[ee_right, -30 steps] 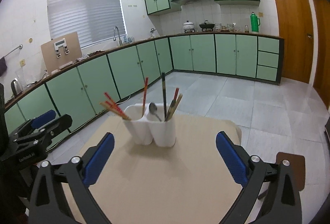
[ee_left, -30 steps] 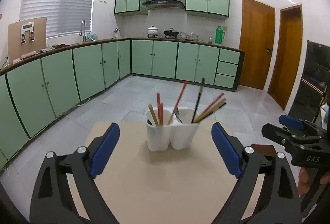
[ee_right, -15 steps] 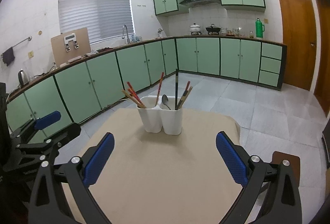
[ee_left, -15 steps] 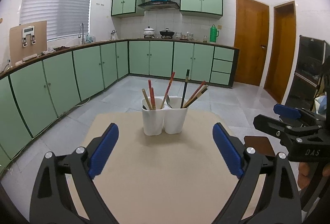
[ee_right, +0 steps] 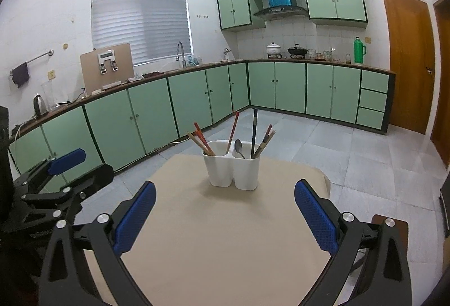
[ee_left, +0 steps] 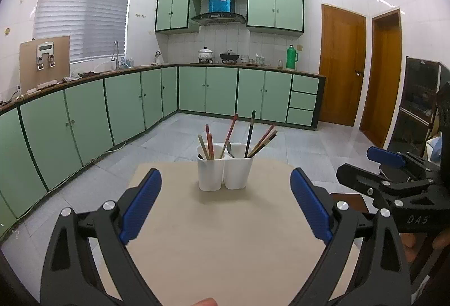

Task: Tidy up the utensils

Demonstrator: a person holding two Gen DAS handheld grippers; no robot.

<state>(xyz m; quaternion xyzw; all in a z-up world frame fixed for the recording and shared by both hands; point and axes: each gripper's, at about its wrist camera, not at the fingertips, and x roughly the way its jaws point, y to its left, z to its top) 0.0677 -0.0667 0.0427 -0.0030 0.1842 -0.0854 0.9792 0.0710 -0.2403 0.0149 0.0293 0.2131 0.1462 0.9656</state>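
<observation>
The white two-cup holder (ee_left: 224,172) stands upright just above the middle of both wrist views, on the far half of the bench (ee_left: 225,235), with chopsticks (ee_left: 263,139) leaning in both cups and a spoon (ee_right: 239,147) near the divider. Nothing lies loose on the bench, so the sorting looks finished or nearly so, though whether the sticks are grouped as intended cannot be told. The left claw (ee_left: 225,204) and right claw (ee_right: 225,217) are both released and empty, spread wide at the bottom of their frames, well apart from the holder.
</observation>
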